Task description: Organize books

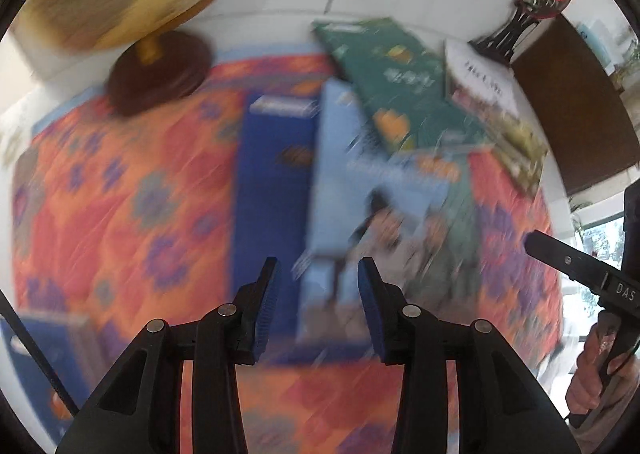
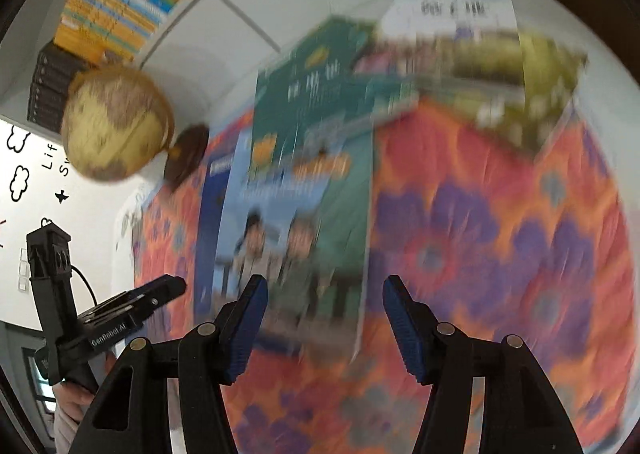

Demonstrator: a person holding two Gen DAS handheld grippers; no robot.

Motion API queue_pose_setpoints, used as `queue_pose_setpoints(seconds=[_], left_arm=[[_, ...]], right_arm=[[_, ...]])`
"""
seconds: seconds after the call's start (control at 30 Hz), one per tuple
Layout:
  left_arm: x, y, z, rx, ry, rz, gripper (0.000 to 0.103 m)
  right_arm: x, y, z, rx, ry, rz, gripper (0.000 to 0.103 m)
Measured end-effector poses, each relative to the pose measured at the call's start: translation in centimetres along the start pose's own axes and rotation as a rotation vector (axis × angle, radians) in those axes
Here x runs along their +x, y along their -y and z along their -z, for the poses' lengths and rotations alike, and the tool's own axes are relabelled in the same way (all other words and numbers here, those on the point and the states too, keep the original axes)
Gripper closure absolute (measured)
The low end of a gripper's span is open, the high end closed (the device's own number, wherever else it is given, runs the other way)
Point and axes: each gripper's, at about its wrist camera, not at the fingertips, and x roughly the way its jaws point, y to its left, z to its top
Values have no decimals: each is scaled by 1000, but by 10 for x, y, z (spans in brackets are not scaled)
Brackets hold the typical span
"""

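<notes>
1. Both views are motion-blurred. 4 books lie loosely overlapped on the patterned cloth (image 1: 120,182) of the worktop: a dark blue book (image 1: 276,190), a light blue book (image 1: 360,190) partly over it, a green book (image 1: 396,90) slanting toward the upper right of the left wrist frame, and a white-topped book (image 1: 492,110) beyond it.
2. The left hand-held gripper (image 1: 318,306) is spread to a moderate gap and holds nothing; the right hand-held gripper (image 2: 322,318) is spread wider, also holding nothing.
3. The relation that matters: the light blue book (image 2: 276,222) lies straight ahead of both, its long axis running up the frame along the fingers. Its near short edge sits just above the left one's fingertips, so the left looks the nearer.
4. A globe (image 2: 116,122) stands at the upper left in both views, well apart from the pile; shelved books (image 2: 116,14) lie further back.
5. Judgement: no tidy stack exists yet, so the sorting seems at an early stage.
</notes>
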Motion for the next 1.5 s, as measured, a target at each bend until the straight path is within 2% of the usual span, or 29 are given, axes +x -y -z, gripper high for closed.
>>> queue_pose_setpoints(seconds=[0.2, 0.33, 0.4, 0.53, 0.6, 0.67, 0.77, 0.9, 1.03, 1.1, 1.17, 1.23, 1.3, 1.43, 1.5], left_arm=[[40, 25, -54, -97, 39, 24, 66], [61, 31, -75, -136, 37, 20, 66], [67, 35, -82, -146, 38, 26, 66], [70, 47, -91, -111, 40, -5, 66], [69, 55, -90, -62, 40, -55, 66], [66, 58, -87, -16, 38, -73, 66], [56, 63, -71, 55, 17, -81, 66], [36, 67, -15, 117, -25, -81, 66], [20, 66, 70, 111, -173, 34, 66], [18, 61, 111, 103, -279, 115, 66], [20, 47, 137, 60, -327, 146, 66], [24, 29, 143, -12, -339, 179, 67], [25, 19, 139, -75, -343, 238, 67], [28, 13, 136, -95, -332, 295, 67], [28, 14, 136, -86, -311, 293, 74]], right_arm=[[19, 42, -73, 28, 82, 27, 45], [48, 50, -101, 24, 60, 30, 46], [55, 44, -109, -10, 60, 24, 46], [81, 26, -116, -87, -23, 38, 56], [85, 17, -111, -141, -32, 71, 58], [84, 18, -105, -141, -47, 51, 59], [76, 21, -91, -145, -97, 27, 59], [56, 17, -46, -190, -161, 15, 59], [31, 36, 27, -179, -290, -35, 58], [22, 57, 67, -141, -396, -112, 58], [17, 81, 82, -63, -415, -163, 62], [16, 107, 82, 64, -380, -265, 63], [23, 113, 74, 97, -376, -309, 63], [28, 92, 68, -109, -432, -299, 62], [31, 83, 69, -193, -456, -297, 62]])
